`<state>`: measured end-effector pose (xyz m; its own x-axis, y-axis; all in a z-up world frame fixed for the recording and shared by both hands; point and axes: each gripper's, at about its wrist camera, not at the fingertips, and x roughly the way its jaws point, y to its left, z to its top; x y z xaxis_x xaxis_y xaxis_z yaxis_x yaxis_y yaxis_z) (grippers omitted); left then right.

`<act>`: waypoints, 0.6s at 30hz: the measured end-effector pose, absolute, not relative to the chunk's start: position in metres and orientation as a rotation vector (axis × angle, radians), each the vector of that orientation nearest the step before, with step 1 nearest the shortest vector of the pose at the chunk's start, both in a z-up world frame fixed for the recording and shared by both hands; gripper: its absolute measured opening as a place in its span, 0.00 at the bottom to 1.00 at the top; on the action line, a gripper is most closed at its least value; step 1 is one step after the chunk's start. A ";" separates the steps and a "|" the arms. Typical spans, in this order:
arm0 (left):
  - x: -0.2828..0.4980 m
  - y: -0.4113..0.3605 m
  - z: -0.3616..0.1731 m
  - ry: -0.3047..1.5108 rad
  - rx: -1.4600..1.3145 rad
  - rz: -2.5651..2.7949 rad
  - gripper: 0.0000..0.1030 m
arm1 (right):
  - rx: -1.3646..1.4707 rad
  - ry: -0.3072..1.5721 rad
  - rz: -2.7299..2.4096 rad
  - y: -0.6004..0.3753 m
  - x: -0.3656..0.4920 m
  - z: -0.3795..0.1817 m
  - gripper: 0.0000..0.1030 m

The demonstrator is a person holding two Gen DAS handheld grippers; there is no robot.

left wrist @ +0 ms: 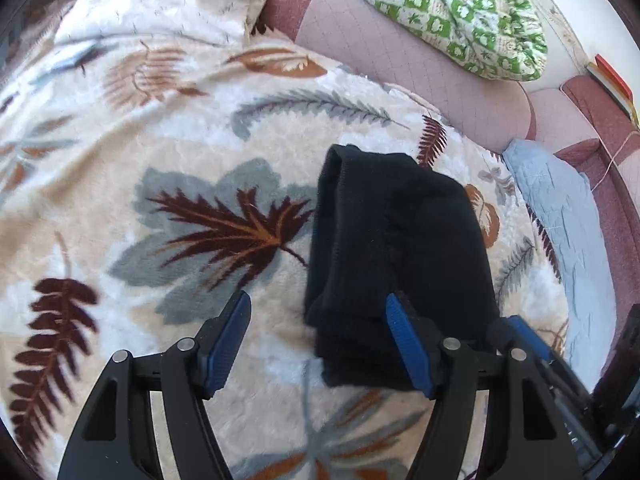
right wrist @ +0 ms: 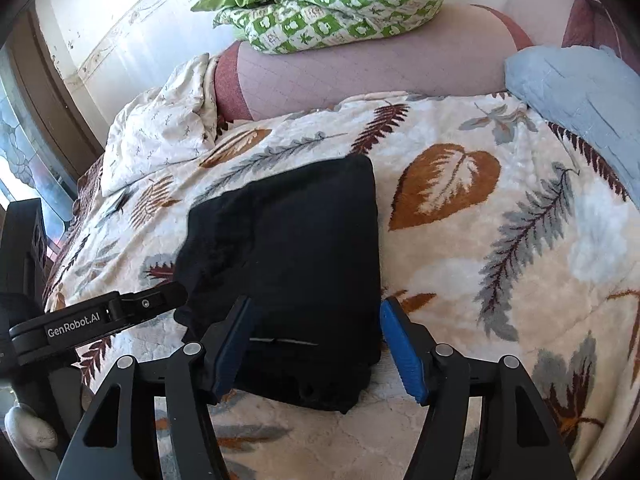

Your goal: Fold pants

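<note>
Leaf-print blanket (right wrist: 460, 208): fills the middle and lower part of both views and carries everything else. It is plush and rumpled, so I judge a finger dragged low across it could snag the pile and pull the bundle askew.

Green checked quilt (right wrist: 332, 4): bunched at the top of the right wrist view, well apart from the work, with no part in the risk.

Pale blue cloth (right wrist: 576, 92): upper right of the right wrist view, lying on the blanket's far edge, clear of the pants.

Pants (right wrist: 296, 256): black, already folded into a compact thick rectangle at the centre of the right wrist view, and centre right in the left wrist view. The left edge looks loose and lumpy; a nudge there would probably spill the layers open.

Right gripper (right wrist: 316, 344): jaws spread wide, straddling the near end of the pants, gripping nothing. Closing from here might pinch only the top layers and peel the fold apart on lifting.

Left gripper (left wrist: 320, 344): jaws wide apart and empty, its right finger over the near left corner of the pants.

Writing: "GenRobot.AI" in white on the black body of the left gripper, lower left of the right wrist view. No label on the pants is legible.
</note>
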<state>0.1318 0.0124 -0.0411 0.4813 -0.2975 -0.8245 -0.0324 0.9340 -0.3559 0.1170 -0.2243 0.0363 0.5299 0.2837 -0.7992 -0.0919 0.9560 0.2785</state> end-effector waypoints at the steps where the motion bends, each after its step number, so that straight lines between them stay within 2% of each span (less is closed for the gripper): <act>1: 0.125 0.014 -0.036 1.051 -0.331 -0.167 0.68 | 0.211 0.980 0.224 -0.224 0.112 0.042 0.68; 11: 0.024 0.035 -0.015 0.980 -0.218 -0.077 0.68 | 0.194 0.992 0.154 -0.218 0.022 0.047 0.71; 18: -0.027 0.028 -0.017 0.902 -0.112 -0.013 0.68 | 0.135 1.029 0.082 -0.208 -0.004 0.038 0.72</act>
<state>-0.0272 0.0278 -0.0165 0.6202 -0.0586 -0.7823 -0.0358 0.9941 -0.1028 -0.0035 -0.2078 0.0379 0.5137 0.1309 -0.8480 -0.0045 0.9887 0.1499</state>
